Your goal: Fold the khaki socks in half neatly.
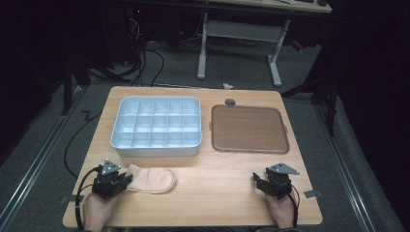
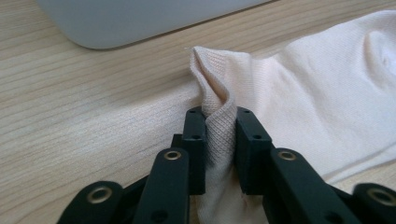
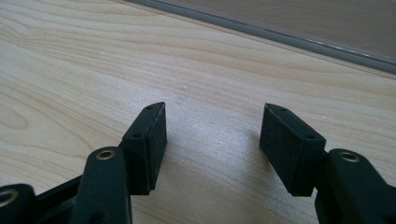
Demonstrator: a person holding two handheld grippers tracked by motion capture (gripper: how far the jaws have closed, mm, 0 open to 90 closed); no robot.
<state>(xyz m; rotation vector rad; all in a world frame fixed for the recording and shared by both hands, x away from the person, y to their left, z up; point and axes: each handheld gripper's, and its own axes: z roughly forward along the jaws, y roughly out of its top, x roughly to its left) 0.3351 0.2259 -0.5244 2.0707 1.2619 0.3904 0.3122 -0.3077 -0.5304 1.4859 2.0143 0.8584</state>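
Nearest the lens, lower left of the high view: left gripper (image 1: pixel 126 181) closed on the cuff end of a pale peach sock (image 1: pixel 153 179), fabric bunched into an upright fold between the pads (image 2: pixel 195 140). Worktop (image 1: pixel 217 193) largest, light wood. White compartment tray (image 1: pixel 157 146) at upper left, cells bare, just beyond the sock. Brown flat tray (image 1: pixel 250 129) at upper right. Sock flat along the lower left, toe toward centre. Right gripper (image 1: pixel 257 181) at lower right, jaws wide apart, holding nothing. Risk judged: grip takes a narrow pinch of knit, so a quick lift could pull the fold free; trailing toe could snag the compartment tray's near wall.
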